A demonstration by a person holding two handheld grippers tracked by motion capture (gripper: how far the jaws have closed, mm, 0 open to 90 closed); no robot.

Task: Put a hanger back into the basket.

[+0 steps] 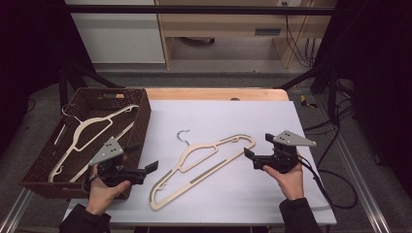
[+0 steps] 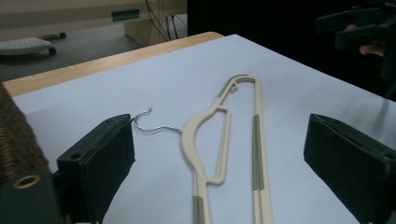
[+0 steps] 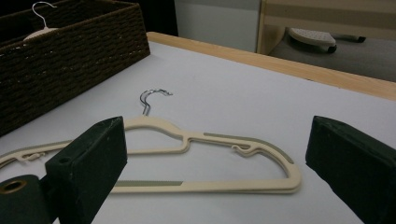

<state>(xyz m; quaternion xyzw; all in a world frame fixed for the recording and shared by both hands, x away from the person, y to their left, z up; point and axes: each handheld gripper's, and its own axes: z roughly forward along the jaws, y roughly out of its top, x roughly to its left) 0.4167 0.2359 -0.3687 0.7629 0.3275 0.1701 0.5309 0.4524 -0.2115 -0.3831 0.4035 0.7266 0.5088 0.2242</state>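
Note:
A cream plastic hanger [image 1: 186, 155] with a metal hook [image 1: 182, 136] lies flat on the white sheet in the middle of the table. My left gripper [image 1: 144, 157] hovers just left of it, jaws open and empty, pointed at the hanger [image 2: 256, 154]. My right gripper [image 1: 257, 145] is held off the hanger's right end, also open with nothing between its jaws. In the right gripper view the hanger [image 3: 210, 185] lies on the sheet ahead of the jaws, hook [image 3: 149, 100] toward the basket. In the left gripper view the right gripper [image 2: 359, 28] shows at top right.
A brown wicker basket [image 1: 142, 121] stands at the table's left edge, close behind the left hand, with another cream hanger [image 1: 92, 128] lying inside. The basket wall [image 3: 70, 51] rises on the left in the right gripper view. A wooden table edge [image 1: 214, 93] runs along the back.

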